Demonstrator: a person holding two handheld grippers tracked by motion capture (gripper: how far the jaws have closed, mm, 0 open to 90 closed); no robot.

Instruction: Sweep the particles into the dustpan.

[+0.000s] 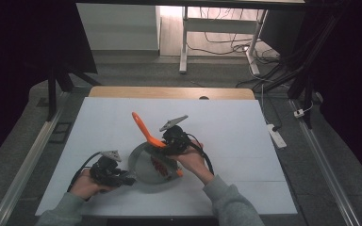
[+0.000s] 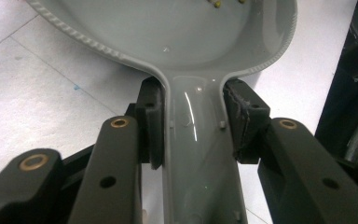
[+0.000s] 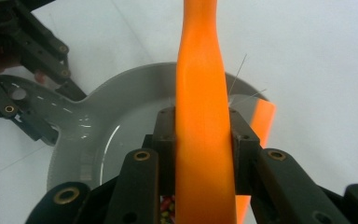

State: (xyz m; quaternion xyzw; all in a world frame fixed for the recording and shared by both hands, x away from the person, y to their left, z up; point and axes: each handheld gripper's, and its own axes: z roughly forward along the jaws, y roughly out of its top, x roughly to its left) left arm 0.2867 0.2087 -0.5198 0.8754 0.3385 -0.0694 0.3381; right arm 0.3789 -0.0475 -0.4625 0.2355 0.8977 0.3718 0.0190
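A grey pan (image 1: 143, 165) rests on the white table near the front. My left gripper (image 1: 124, 179) is shut on its handle (image 2: 193, 140), one pad on each side of it where it meets the bowl (image 2: 177, 32). My right gripper (image 1: 170, 144) is shut on the handle of an orange spatula (image 1: 143, 127), which slants up and to the left. The spatula's blade (image 3: 262, 120) dips over the pan's rim (image 3: 121, 100). Small red and yellow food bits (image 1: 159, 165) lie in the pan. In the right gripper view the spatula handle (image 3: 201, 116) runs up between the jaws.
The white table top (image 1: 226, 127) has bare room on all sides of the pan, with a wooden edge (image 1: 169, 92) at the far end. A power strip (image 1: 276, 135) lies on the floor at the right. Desk legs and cables stand beyond.
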